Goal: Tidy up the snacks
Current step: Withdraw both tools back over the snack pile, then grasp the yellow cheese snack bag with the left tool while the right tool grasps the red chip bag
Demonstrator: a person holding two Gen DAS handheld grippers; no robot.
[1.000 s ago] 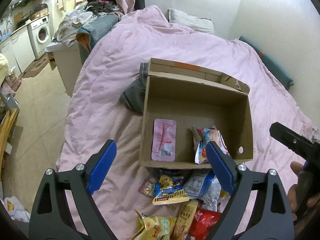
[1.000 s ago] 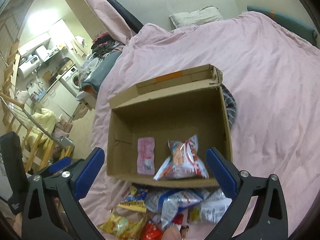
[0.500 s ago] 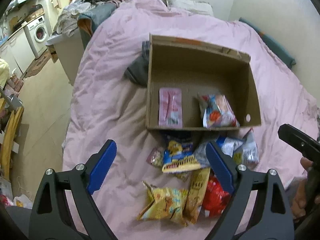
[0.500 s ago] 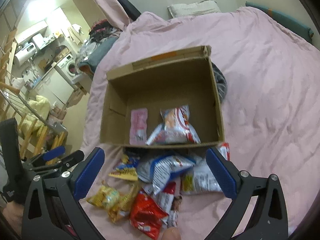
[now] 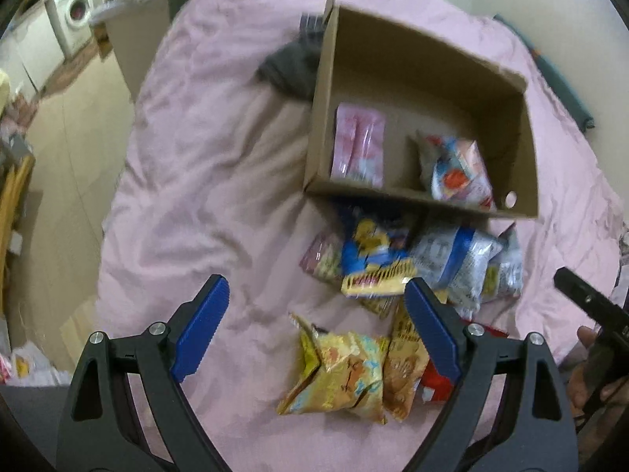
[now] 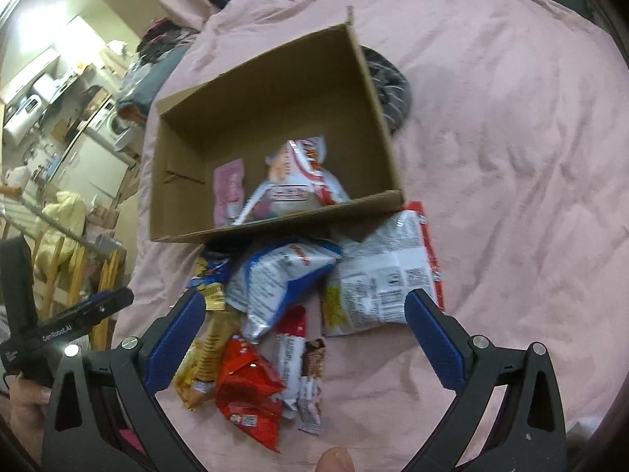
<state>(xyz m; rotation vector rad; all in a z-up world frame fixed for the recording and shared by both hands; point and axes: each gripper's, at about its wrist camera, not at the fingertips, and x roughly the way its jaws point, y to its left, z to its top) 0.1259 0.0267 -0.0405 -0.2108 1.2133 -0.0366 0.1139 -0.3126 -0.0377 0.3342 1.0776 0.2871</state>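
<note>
A cardboard box (image 5: 519,126) (image 6: 377,90) lies open on a pink bedcover, holding a pink packet (image 5: 357,143) (image 6: 228,188) and a white-and-red bag (image 5: 458,173) (image 6: 298,181). Several loose snacks lie heaped in front of it: a yellow bag (image 5: 338,377), a blue-and-yellow packet (image 5: 373,259), a blue-and-white bag (image 6: 275,279), a white bag (image 6: 377,279) and a red bag (image 6: 247,389). My left gripper (image 5: 314,314) hangs open over the yellow bag. My right gripper (image 6: 304,328) hangs open over the red and white bags. Neither holds anything.
A dark grey cloth (image 5: 291,67) (image 6: 389,86) lies behind the box. The bed's left edge drops to a floor (image 5: 67,149) with a washing machine (image 5: 72,15) and a wooden rack (image 6: 59,275). The other hand-held gripper shows at each frame's side (image 5: 589,306) (image 6: 67,326).
Both grippers have sunk and tipped downward toward the snack heap. The box has slid up in both views and more of the loose snacks show. Both jaws stay wide apart.
</note>
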